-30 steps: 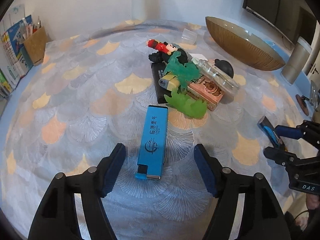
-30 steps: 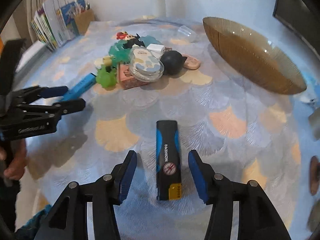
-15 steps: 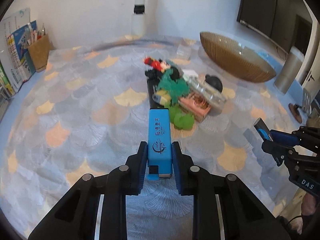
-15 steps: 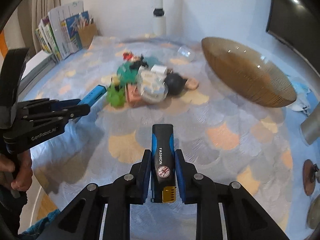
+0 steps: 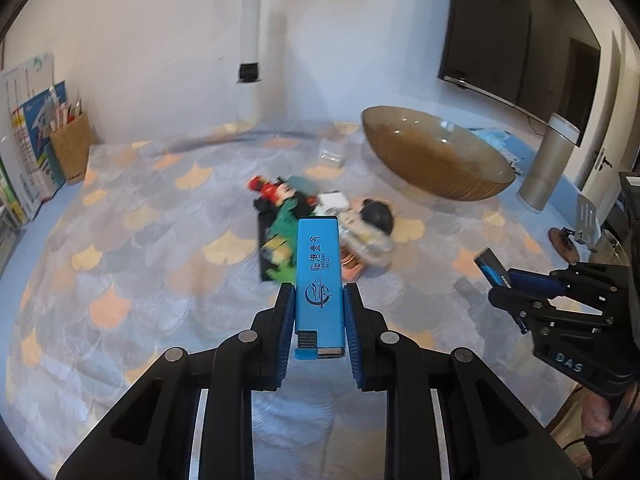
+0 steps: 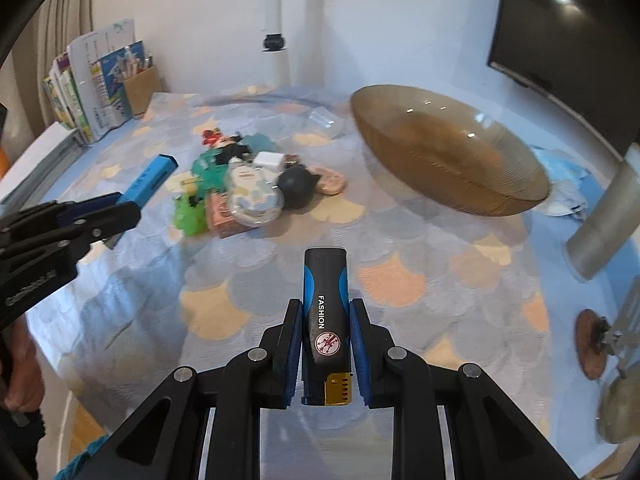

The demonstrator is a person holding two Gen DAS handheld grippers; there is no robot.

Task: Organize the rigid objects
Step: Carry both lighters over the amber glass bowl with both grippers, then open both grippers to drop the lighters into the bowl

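Blue lighter (image 5: 319, 280) in left claw (image 5: 319, 334)

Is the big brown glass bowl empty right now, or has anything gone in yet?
Empty, as far as it shows: the brown glass bowl has only bare ribbed glass inside. Both lighters sit clamped in the tongs, light blue lighter left, black lighter right.

Both grippers (image 5: 319, 324) (image 6: 326, 346) aloft, jaws clamped tight.
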